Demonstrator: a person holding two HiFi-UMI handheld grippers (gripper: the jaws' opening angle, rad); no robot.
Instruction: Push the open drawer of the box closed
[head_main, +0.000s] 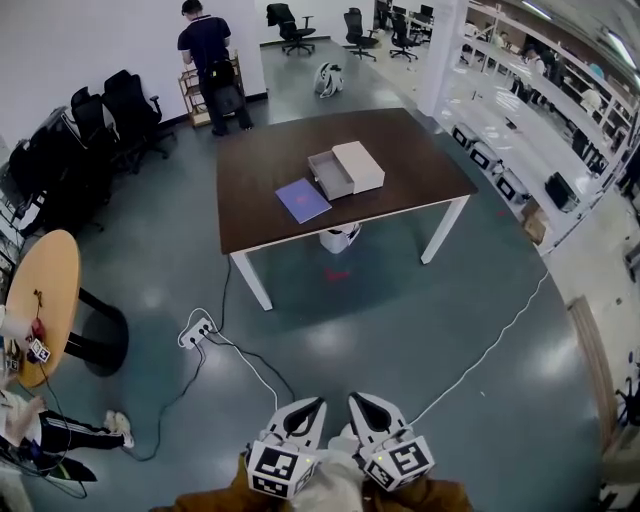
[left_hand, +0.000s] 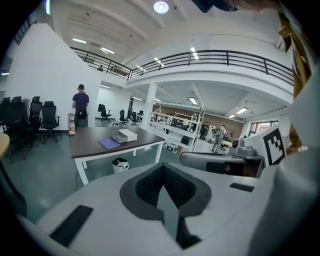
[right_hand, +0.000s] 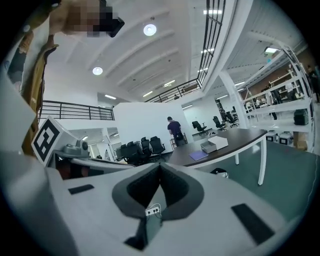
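A white box (head_main: 360, 165) stands on the dark brown table (head_main: 400, 185) far ahead of me, its grey drawer (head_main: 331, 175) pulled out toward the left. The same box (left_hand: 128, 134) shows small in the left gripper view, and the box (right_hand: 218, 143) appears again in the right gripper view. Both grippers hang low near my body, well short of the table. My left gripper (head_main: 306, 410) (left_hand: 164, 189) has its jaws pressed together with nothing between them. My right gripper (head_main: 370, 408) (right_hand: 160, 186) is likewise shut and empty.
A purple notebook (head_main: 303, 200) lies left of the drawer. A bin (head_main: 340, 238) sits under the table. A power strip (head_main: 196, 330) and cables cross the floor between me and the table. A round wooden table (head_main: 45, 290), black chairs (head_main: 120, 110) and a person (head_main: 208, 50) are at left and back.
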